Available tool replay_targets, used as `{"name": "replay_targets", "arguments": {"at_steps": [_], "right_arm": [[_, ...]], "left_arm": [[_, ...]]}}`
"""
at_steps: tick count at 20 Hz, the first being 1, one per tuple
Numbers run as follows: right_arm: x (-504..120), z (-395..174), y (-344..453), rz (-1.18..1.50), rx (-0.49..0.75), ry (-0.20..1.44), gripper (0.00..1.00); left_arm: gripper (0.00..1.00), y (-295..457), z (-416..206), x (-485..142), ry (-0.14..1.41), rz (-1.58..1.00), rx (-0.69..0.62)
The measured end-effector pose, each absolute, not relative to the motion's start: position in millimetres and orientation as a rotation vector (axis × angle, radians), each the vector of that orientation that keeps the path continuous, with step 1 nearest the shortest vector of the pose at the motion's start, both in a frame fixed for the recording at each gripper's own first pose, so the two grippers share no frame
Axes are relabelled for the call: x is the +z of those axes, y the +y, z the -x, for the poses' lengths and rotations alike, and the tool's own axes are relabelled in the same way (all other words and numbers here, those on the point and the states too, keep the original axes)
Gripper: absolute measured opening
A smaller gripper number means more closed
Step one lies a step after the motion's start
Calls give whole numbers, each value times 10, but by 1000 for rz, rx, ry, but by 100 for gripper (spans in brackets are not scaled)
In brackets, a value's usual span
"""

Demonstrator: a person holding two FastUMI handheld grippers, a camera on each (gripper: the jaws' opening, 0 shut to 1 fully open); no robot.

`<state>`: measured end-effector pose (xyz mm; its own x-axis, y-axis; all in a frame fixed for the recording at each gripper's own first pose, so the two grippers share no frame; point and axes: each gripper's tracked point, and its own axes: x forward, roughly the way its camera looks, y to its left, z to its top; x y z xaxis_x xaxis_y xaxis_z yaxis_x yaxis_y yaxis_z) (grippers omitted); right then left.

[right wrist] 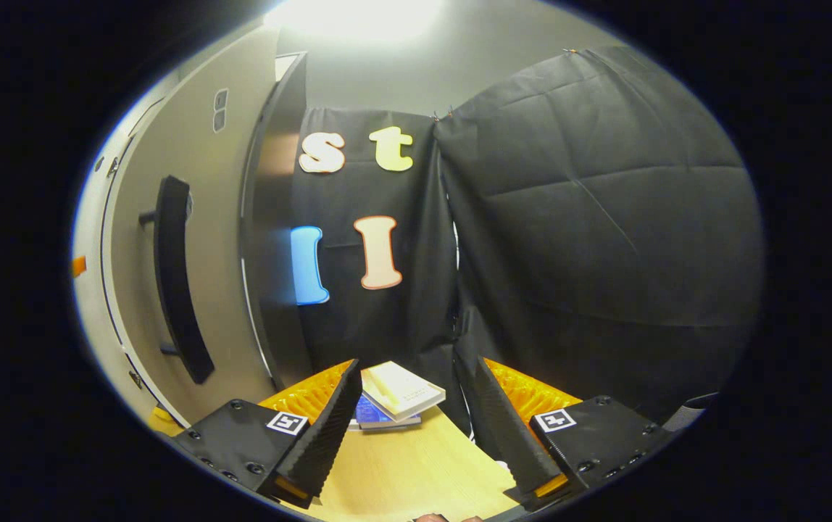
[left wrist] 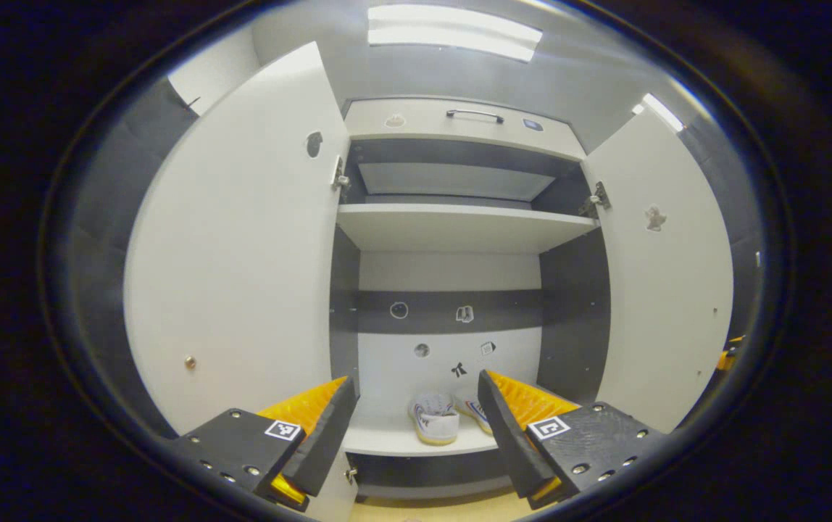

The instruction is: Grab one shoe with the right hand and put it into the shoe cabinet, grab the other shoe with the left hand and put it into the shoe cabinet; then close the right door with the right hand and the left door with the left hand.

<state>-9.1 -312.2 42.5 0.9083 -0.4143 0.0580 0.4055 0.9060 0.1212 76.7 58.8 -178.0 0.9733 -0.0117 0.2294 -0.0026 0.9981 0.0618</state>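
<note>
- While both doors hang wide, the shoe cabinet (left wrist: pixel 459 225) stands open in the left gripper view, left door (left wrist: pixel 235 246) and right door (left wrist: pixel 666 275) swung outward.
- Both shoes (left wrist: pixel 436 417) sit side by side on the bottom shelf, so stowing looks done and closing comes next.
- Beside the right gripper (right wrist: pixel 416 420), jaws apart and empty, a door face with a dark handle (right wrist: pixel 173 275) shows; pushing it shut seems the next move.
- Left gripper (left wrist: pixel 416 428) is spread too, holding nothing.
</note>
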Motion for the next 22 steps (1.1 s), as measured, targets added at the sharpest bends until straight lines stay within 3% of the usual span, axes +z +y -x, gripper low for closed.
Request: {"name": "replay_targets", "arguments": {"at_steps": [8, 13, 14, 16, 17, 18, 22], "right_arm": [[936, 11, -2808, -101, -294, -134, 98], [1050, -34, -2603, -122, -207, -121, 93], [1073, -37, -2574, -116, -200, -125, 98], [1061, -58, -2489, -106, -172, -123, 97], [1045, -64, -2458, -102, -169, -114, 92], [1037, -62, -2478, -95, -174, -111, 97], [1079, -17, -2413, -94, -176, -123, 96]], "left_arm": [[97, 807, -278, -2333, -96, 21, 104], [97, 893, -136, -2544, -27, 23, 165], [96, 886, -127, -2560, -22, 18, 160], [97, 843, -128, -2588, -10, 16, 142], [97, 817, -126, -2598, -5, 17, 132], [96, 786, -122, -2592, -4, 19, 121], [97, 634, -160, -2554, -17, 21, 83]]}}
